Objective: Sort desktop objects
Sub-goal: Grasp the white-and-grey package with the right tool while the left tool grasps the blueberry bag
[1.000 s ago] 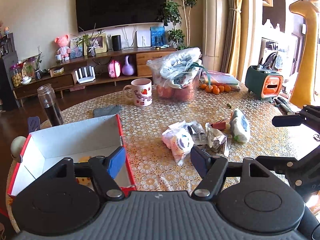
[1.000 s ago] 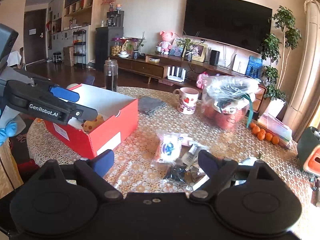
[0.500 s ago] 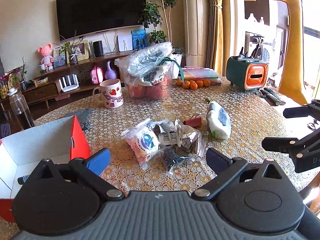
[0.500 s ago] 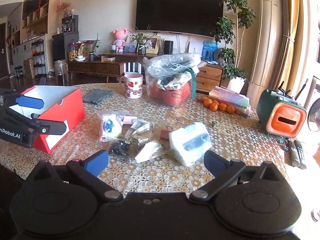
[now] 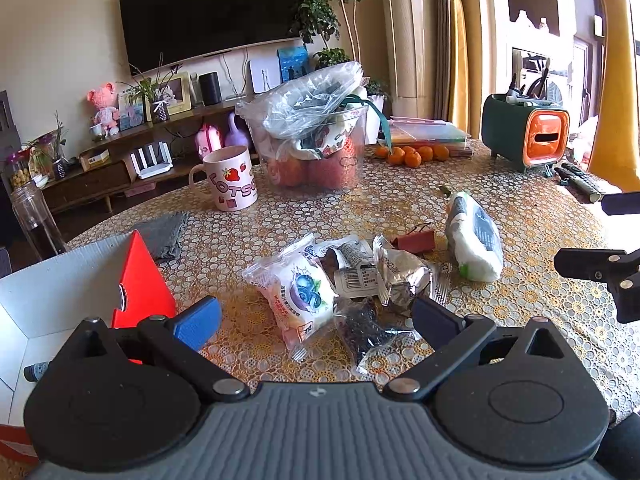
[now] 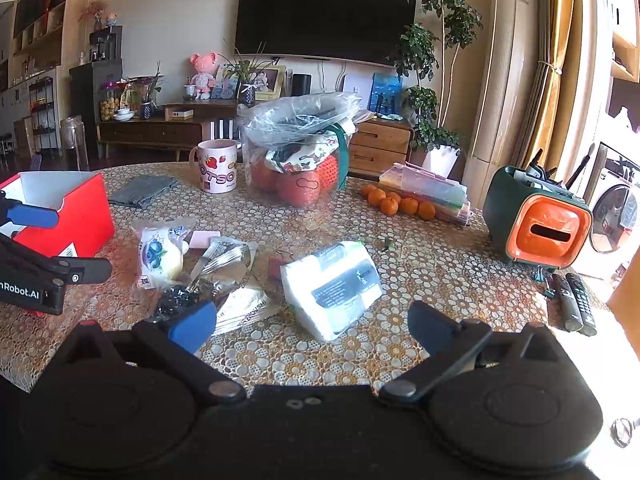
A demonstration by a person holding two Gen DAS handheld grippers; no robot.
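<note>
Tabletop: round, covered with a lace-pattern cloth in yellow and white; the surface looks smooth, so packets can slide on it.
Red box: stiff cardboard, white inside, open on top, at the left edge of the tabletop; probably the place for sorted things.
Tissue pack: soft white plastic wrap with a dark label, light and squashy; it lies just before the right gripper; best to take it across the short sides.
Blueberry bun packet: glossy film, puffy, light, easy to crush; take it by the sealed edge.
Foil packet: crinkled silver, thin, slippery; it touches the other snack packets in the pile.
Left gripper: fingers wide apart, holding nothing, over the pile.
Right gripper: fingers wide apart, also holding nothing.
</note>
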